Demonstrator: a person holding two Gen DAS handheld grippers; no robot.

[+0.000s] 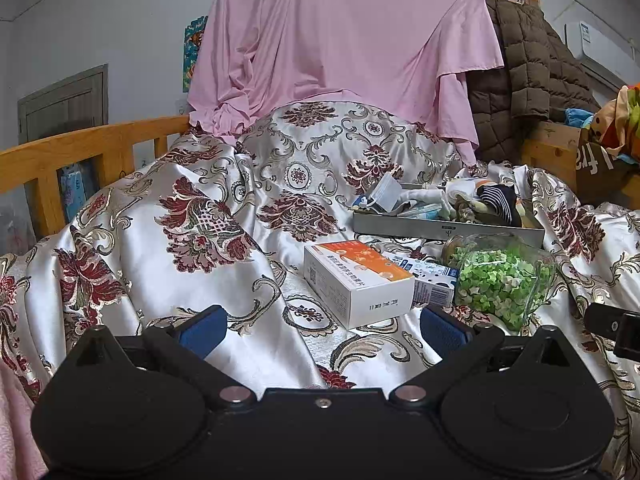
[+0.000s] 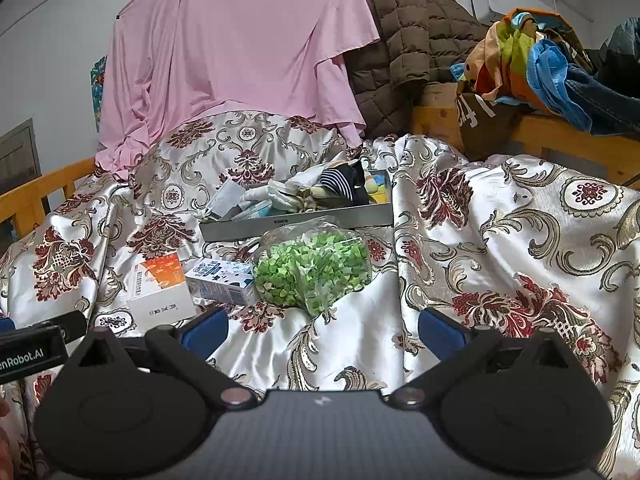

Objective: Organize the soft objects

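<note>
A grey tray [image 1: 448, 229] lies on the floral satin bedspread and holds soft things: a striped sock [image 1: 498, 200], white cloths and face masks [image 1: 384, 194]. It also shows in the right wrist view [image 2: 296, 222], with the striped sock [image 2: 340, 184]. In front of it lie an orange-and-white box [image 1: 356, 280], a blue-and-white carton [image 1: 430, 280] and a clear jar of green paper stars [image 1: 500, 280]. My left gripper [image 1: 322, 326] is open and empty, just short of the box. My right gripper [image 2: 322, 328] is open and empty, below the jar [image 2: 312, 268].
A wooden bed rail [image 1: 80, 156] runs on the left. A pink sheet [image 1: 340, 48] and a brown quilted coat [image 1: 528, 72] hang behind. Colourful clothes [image 2: 532, 64] are piled on the right rail. The bedspread [image 2: 500, 240] bulges in folds to the right.
</note>
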